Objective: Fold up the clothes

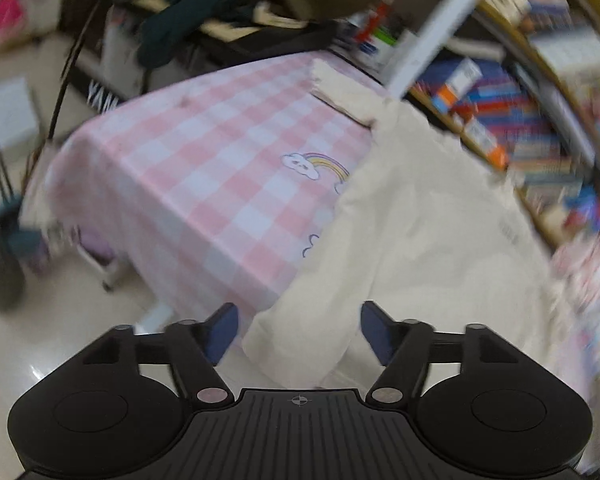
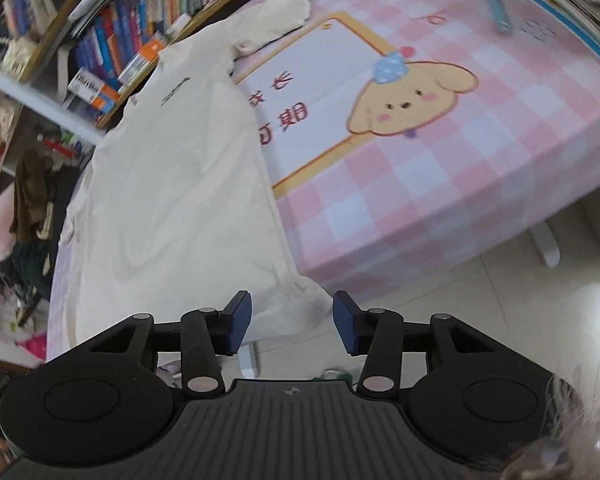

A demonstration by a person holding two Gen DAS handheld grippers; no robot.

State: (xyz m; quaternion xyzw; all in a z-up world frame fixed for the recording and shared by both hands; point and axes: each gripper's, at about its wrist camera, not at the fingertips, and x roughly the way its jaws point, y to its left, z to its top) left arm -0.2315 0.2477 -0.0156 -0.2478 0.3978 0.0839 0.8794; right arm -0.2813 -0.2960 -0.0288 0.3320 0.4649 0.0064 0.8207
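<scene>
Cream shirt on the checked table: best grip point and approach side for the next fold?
Take the cream shirt by its hem corners overhanging the near table edge, one open gripper each, left gripper, right gripper. Come from the near side; the fabric hangs free there, unlike the flat body.

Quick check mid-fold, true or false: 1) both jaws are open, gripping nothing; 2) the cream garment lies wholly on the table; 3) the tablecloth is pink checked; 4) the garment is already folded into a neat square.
1) True: the left gripper and right gripper both stand open with no pad pressing cloth.
2) False: the cream garment has its near edge hanging over the table's side.
3) True: the tablecloth is pink and white check.
4) False: it lies spread out long, one sleeve stretched away.
</scene>
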